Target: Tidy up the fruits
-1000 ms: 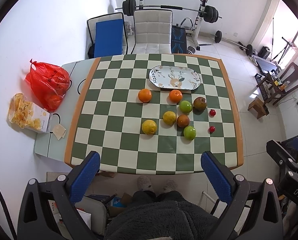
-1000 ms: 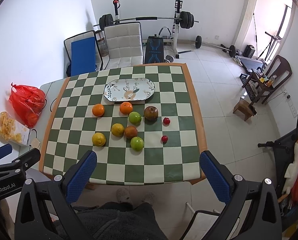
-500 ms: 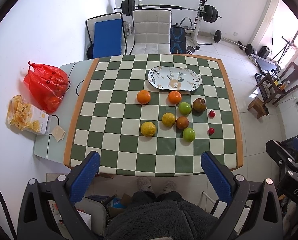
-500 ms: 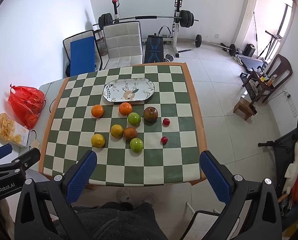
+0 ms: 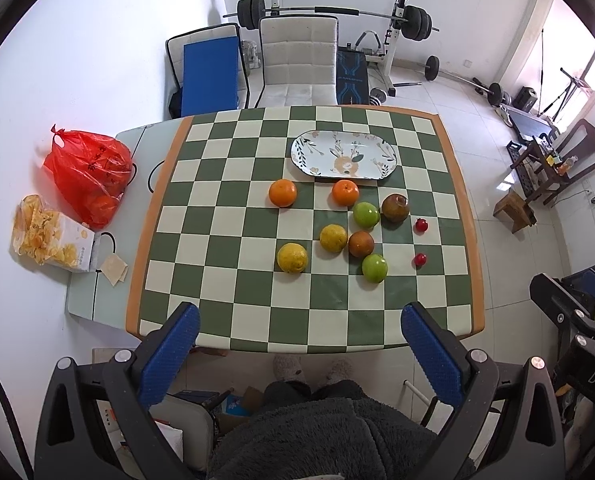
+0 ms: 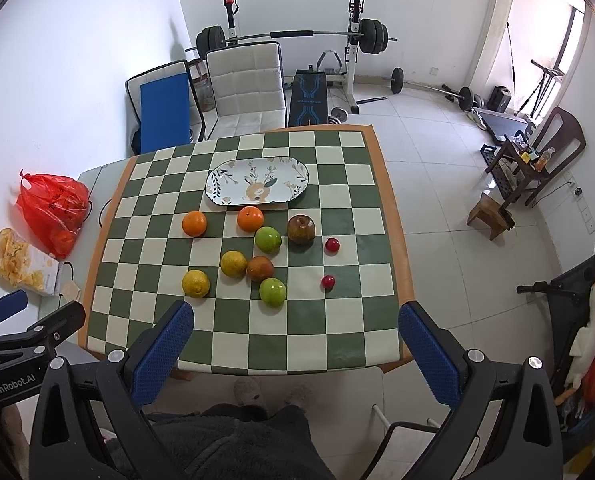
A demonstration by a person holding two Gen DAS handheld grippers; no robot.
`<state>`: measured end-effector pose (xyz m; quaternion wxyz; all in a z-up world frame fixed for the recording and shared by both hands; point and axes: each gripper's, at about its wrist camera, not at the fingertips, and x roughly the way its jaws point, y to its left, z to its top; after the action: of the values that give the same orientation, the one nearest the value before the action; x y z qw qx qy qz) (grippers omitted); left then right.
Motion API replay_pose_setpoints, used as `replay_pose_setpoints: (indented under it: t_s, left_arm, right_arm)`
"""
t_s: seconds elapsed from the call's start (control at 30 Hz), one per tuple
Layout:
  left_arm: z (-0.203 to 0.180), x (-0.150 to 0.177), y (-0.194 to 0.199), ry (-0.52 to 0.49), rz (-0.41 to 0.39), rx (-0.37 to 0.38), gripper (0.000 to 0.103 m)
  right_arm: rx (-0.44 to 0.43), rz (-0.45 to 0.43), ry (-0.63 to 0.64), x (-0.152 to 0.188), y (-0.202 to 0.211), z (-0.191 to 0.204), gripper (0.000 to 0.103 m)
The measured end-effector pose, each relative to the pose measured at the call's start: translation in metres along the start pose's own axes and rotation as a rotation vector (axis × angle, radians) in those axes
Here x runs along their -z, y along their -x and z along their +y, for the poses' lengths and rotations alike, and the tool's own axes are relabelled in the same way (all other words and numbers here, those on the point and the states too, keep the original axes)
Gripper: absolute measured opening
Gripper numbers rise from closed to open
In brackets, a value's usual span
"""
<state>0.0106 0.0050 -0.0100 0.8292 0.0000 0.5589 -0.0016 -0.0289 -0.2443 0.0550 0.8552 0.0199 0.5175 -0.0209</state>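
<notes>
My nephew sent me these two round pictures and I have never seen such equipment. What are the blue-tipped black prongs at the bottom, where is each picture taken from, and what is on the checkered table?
The prongs are two hand-held grippers. A person holds one in each hand, and each carries a wide-angle camera looking along its fingers. One picture comes from the left gripper, the other from the right gripper. Both are open and hold nothing. On the checkered table lie a flowered plate, bare of fruit, two oranges, two yellow fruits, two green apples, two brownish fruits and two small red ones.
</notes>
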Motion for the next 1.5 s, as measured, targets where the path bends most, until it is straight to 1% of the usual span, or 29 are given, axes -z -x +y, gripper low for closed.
replay_pose_setpoints:
  t_s: [0.23,0.27,0.3,0.5,0.83,1.03,1.1,1.17,1.23,1.3,1.33,1.37,1.4,1.47,1.5]
  left_arm:
    - [0.0,0.0,0.0,0.002,-0.002,-0.001,0.103]
    - [-0.003,-0.001,-0.001,0.002,-0.004,-0.002,0.103]
    - [-0.006,-0.013,-0.007,0.001,-0.006,-0.003,0.103]
    - [-0.007,-0.014,-0.007,0.002,0.001,-0.001,0.103]
    - [-0.014,-0.005,0.001,0.012,-0.02,0.005,0.103]
    - [-0.013,-0.003,0.003,0.018,-0.017,0.008,0.103]
    - [-0.014,-0.001,0.003,0.023,-0.029,0.005,0.103]
    - [-0.015,-0.002,0.0,0.034,-0.073,-0.037,0.103]
    - [-0.01,-0.008,-0.006,0.063,-0.124,-0.053,0.103]
    - [-0.005,-0.014,-0.015,0.091,-0.163,-0.08,0.103]
    - [-0.002,-0.017,-0.021,0.101,-0.183,-0.105,0.103]
    - [0.001,-0.022,-0.031,0.106,-0.201,-0.15,0.103]
    - [0.003,-0.026,-0.038,0.103,-0.207,-0.177,0.103]
    - [0.007,-0.033,-0.064,0.086,-0.192,-0.258,0.103]
    - [0.009,-0.035,-0.078,0.075,-0.174,-0.28,0.103]
  right_arm:
    - [-0.001,0.001,0.0,0.0,0.0,0.0,0.103]
    - [0.0,0.001,0.001,-0.001,0.0,0.001,0.103]
    - [-0.002,0.001,0.0,0.0,0.0,0.0,0.103]
    - [-0.003,0.003,0.0,-0.001,-0.001,0.0,0.103]
    - [-0.015,0.003,-0.004,-0.005,0.0,0.003,0.103]
    - [-0.026,0.005,-0.006,-0.005,-0.003,0.004,0.103]
    - [-0.034,-0.002,-0.011,-0.006,-0.003,0.004,0.103]
    - [-0.069,-0.038,-0.031,-0.004,-0.005,-0.007,0.103]
    - [-0.095,-0.09,-0.034,-0.005,-0.016,-0.013,0.103]
    - [-0.097,-0.097,-0.024,-0.007,-0.035,-0.013,0.103]
    - [-0.107,-0.078,-0.02,-0.008,-0.053,-0.012,0.103]
    - [-0.121,-0.057,-0.02,-0.011,-0.067,-0.012,0.103]
    - [-0.147,-0.023,-0.021,-0.012,-0.089,-0.01,0.103]
    - [-0.177,0.033,-0.015,-0.013,-0.128,-0.008,0.103]
    - [-0.174,0.062,-0.007,-0.014,-0.148,-0.006,0.103]
